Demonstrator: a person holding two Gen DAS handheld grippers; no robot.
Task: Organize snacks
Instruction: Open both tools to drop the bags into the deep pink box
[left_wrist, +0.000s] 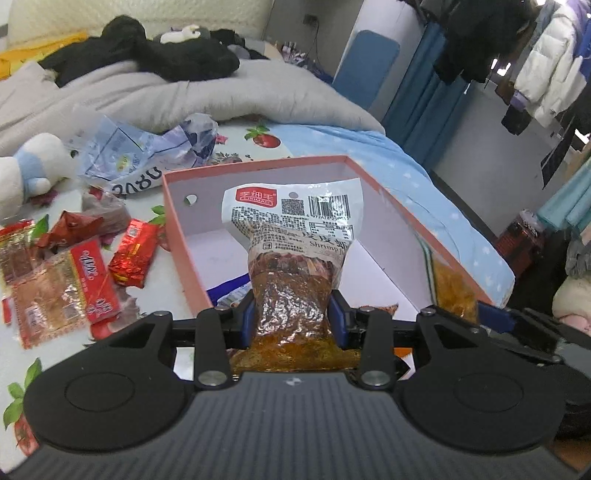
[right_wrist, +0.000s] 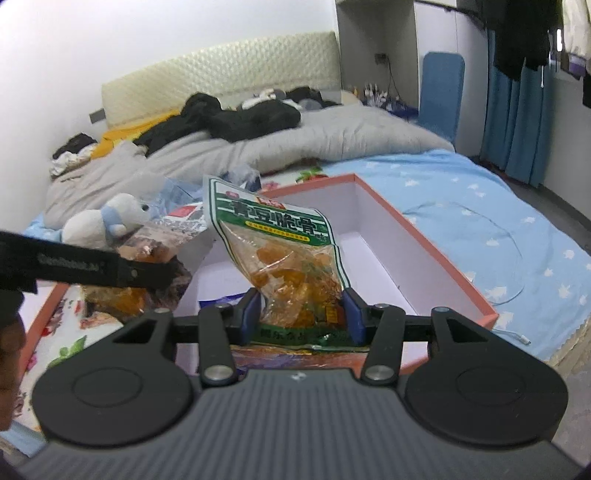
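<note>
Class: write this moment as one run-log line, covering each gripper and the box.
left gripper: shut on brown shrimp snack pouch | right gripper: shut on green-labelled clear snack pouch | pink cardboard box: open, both pouches above it

The right gripper (right_wrist: 300, 314) has its jaws clamped on a green snack pouch (right_wrist: 280, 243) above the pink box (right_wrist: 424, 236) on the bed (right_wrist: 480, 206).

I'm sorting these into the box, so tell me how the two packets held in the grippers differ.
The shrimp packet has a white barcoded top and dark reddish-brown contents; the green packet has a green label and orange pieces. The shrimp packet stands fairly upright; the green packet tilts. Both are clamped between jaws above the pink box.
</note>
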